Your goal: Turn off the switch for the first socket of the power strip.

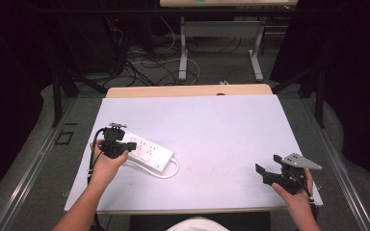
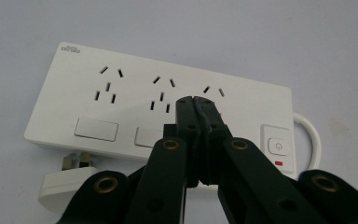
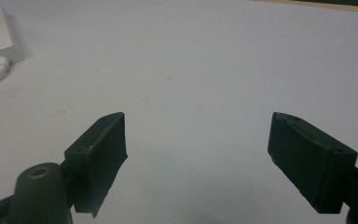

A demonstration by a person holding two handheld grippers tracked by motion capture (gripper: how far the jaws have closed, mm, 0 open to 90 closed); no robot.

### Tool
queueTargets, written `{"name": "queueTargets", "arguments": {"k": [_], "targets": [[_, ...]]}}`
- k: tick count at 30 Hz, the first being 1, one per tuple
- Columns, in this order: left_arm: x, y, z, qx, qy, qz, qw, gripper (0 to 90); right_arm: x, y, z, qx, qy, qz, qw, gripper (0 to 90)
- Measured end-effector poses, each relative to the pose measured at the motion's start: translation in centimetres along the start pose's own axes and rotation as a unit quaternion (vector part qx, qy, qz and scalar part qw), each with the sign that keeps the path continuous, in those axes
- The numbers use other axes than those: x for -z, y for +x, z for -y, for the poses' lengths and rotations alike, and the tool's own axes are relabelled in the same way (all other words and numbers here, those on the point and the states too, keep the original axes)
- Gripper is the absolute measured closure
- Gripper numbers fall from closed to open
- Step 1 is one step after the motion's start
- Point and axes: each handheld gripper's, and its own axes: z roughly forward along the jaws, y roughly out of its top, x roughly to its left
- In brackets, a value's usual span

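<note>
- A white power strip [image 1: 144, 150] lies flat on the pale bench [image 1: 221, 125], toward the person's left side, its sockets facing up and its white cable [image 1: 169, 172] looping out from the end nearer the middle of the bench.
- The left tool [image 1: 130, 145] hangs over the strip with its jaws pressed together and nothing between them; in the left gripper view the closed tips [image 2: 195, 103] sit over the top face, between the middle socket group and the one next to the switch end.
- From that view it cannot be told whether the tips touch the plastic or hover just above it.
- The strip's lit-marked power button [image 2: 278, 146] lies just beside the closed jaws, to their right, and two blank rectangular covers [image 2: 96, 129] run along the near edge.
- The strip's white plug [image 2: 67, 183] rests on the bench just in front of the near edge, prongs up, apart from any socket.
- The right tool [image 1: 266, 169] waits well apart at the person's right, its jaws spread wide over bare bench; the right gripper view shows both pads [image 3: 103, 154] empty.
- Judged from this, the work looks early: the strip is reached but not gripped, and any pressing of the button or moving of the strip remains to be done.
</note>
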Motion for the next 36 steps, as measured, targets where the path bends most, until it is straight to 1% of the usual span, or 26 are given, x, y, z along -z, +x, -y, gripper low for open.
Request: {"name": "queueTargets", "arguments": {"k": [2, 4, 10, 11, 12, 13, 14, 15, 18, 20, 21, 22, 25, 29, 32, 35, 36], "targets": [[-0.2, -0.1, 0.0, 0.0, -0.001, -0.002, 1.0, 90.0, 0.0, 0.0, 0.0, 0.0, 0.0, 0.0, 1.0, 18.5], [-0.3, -0.2, -0.1, -0.004, 0.006, 0.0, 1.0, 90.0, 0.0, 0.0, 0.0, -0.001, 0.0, 0.0, 1.0, 18.6], [-1.0, -0.4, 0.0, -0.011, 0.018, -0.002, 0.9998, 90.0, 0.0, 0.0, 0.0, -0.001, 0.0, 0.0, 1.0, 18.5], [-1.1, -0.4, 0.0, -0.011, 0.022, -0.001, 0.9997, 90.0, 0.0, 0.0, 0.0, -0.001, 0.0, 0.0, 1.0, 18.5], [-1.3, -0.5, 0.0, -0.008, 0.021, -0.004, 0.9997, 90.0, 0.0, 0.0, 0.0, -0.002, 0.002, -0.003, 1.0, 18.5], [-1.3, -0.5, 0.0, -0.012, 0.03, 0.0, 0.9995, 90.0, 0.0, 0.0, 0.0, -0.002, 0.005, -0.001, 1.0, 18.5], [-1.5, -0.5, 0.0, -0.015, 0.029, -0.001, 0.9995, 90.0, 0.0, 0.0, 0.0, -0.003, 0.002, 0.001, 1.0, 18.5], [-1.8, -0.6, 0.0, -0.017, 0.034, -0.002, 0.9993, 90.0, 0.0, 0.0, 0.0, -0.002, 0.0, 0.0, 1.0, 18.5], [-2.2, -0.8, 0.1, -0.015, 0.041, -0.003, 0.999, 90.0, 0.0, 0.0, 0.0, -0.002, 0.002, 0.0, 1.0, 18.6], [-2.3, -0.8, 0.1, -0.019, 0.044, -0.003, 0.9988, 90.0, 0.0, -0.1, 0.0, -0.003, 0.003, -0.001, 1.0, 18.5], [-2.4, -0.8, 0.1, -0.016, 0.045, -0.003, 0.9988, 90.0, 0.0, -0.1, 0.0, -0.003, 0.003, 0.0, 1.0, 18.5], [-2.6, -0.9, 0.1, -0.017, 0.053, -0.002, 0.9985, 90.0, 0.0, -0.1, 0.0, -0.002, 0.002, 0.0, 1.0, 18.5], [-2.8, -1.0, 0.1, -0.019, 0.055, -0.002, 0.9983, 90.0, 0.0, -0.1, 0.0, -0.002, 0.002, -0.001, 1.0, 18.6], [-3.2, -1.0, 0.1, -0.023, 0.065, -0.003, 0.9976, 90.0, 0.0, -0.1, 0.0, -0.003, 0.003, -0.001, 1.0, 18.5], [-3.5, -1.1, 0.2, -0.023, 0.065, -0.004, 0.9976, 90.0, 0.0, -0.1, 0.0, -0.003, 0.002, -0.002, 1.0, 18.6], [-3.7, -1.2, 0.1, -0.024, 0.072, -0.004, 0.9971, 90.0, 0.0, -0.1, 0.0, -0.002, 0.002, -0.001, 1.0, 18.5], [-3.8, -1.2, 0.2, -0.03, 0.071, -0.005, 0.997, 90.0, 0.0, 0.0, 0.0, -0.003, 0.002, -0.001, 1.0, 18.5]]}}
